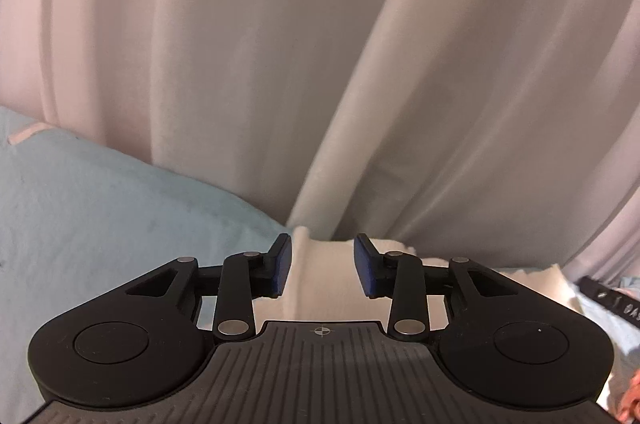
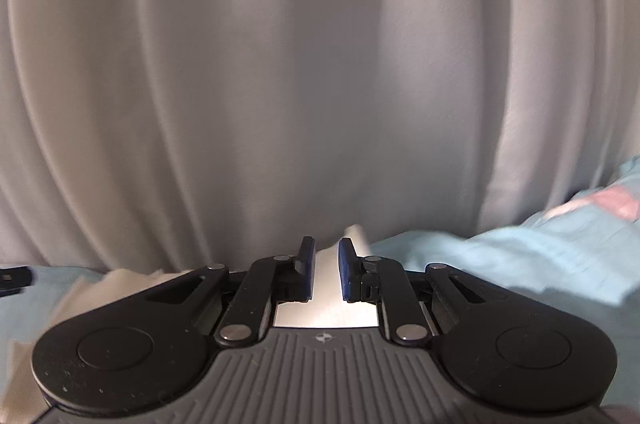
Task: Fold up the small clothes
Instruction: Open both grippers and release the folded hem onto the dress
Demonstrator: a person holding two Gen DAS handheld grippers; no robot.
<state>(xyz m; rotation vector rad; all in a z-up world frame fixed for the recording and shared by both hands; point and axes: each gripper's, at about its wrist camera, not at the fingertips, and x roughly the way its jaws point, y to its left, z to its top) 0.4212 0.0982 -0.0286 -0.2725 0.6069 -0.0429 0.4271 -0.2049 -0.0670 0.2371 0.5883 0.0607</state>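
Observation:
A small white garment lies on a light blue bedsheet, right under my left gripper. That gripper's blue pads stand apart, with a raised fold of the white cloth between them, close to the left pad; neither pad presses on it. In the right wrist view my right gripper has a narrow gap between its pads, and the white garment shows through the gap and spreads out to the left. Its pads do not visibly pinch the cloth.
A pale pleated curtain hangs close behind the bed and fills both views. A black object lies on the sheet beside the garment. The blue sheet bunches at the right with a pink patch.

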